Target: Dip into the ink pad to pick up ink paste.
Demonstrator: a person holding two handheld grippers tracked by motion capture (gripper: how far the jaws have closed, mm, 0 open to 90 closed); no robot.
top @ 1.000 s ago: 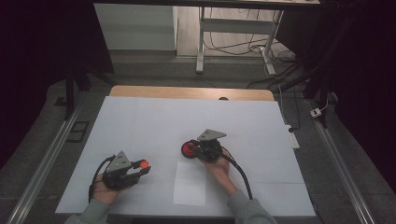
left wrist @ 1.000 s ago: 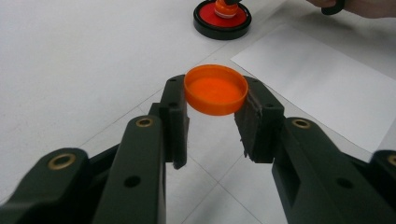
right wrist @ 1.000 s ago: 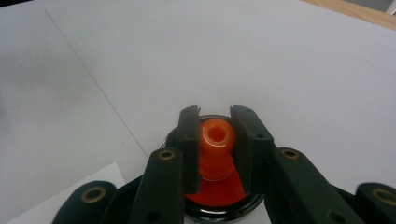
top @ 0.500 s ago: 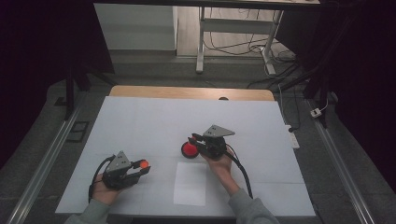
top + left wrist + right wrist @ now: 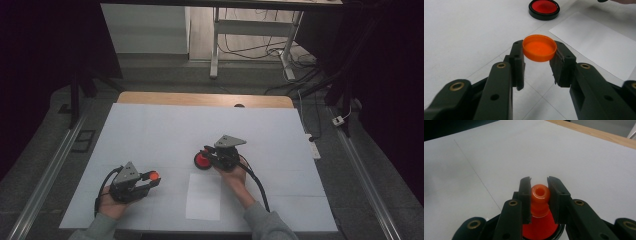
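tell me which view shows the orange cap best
The left gripper view: the orange cap sits close up between the left claw's jaws, hollow side up. The high view shows it as a small orange dot at that claw's tip.

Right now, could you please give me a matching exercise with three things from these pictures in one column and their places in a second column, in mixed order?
Things:
1. orange cap
2. red cone with black base
3. white paper sheet

Places:
A. flat on the table between the two hands
B. held between the jaws of the left gripper
C. gripped at its narrow top by the right gripper

Pairs: 1-B, 2-C, 3-A
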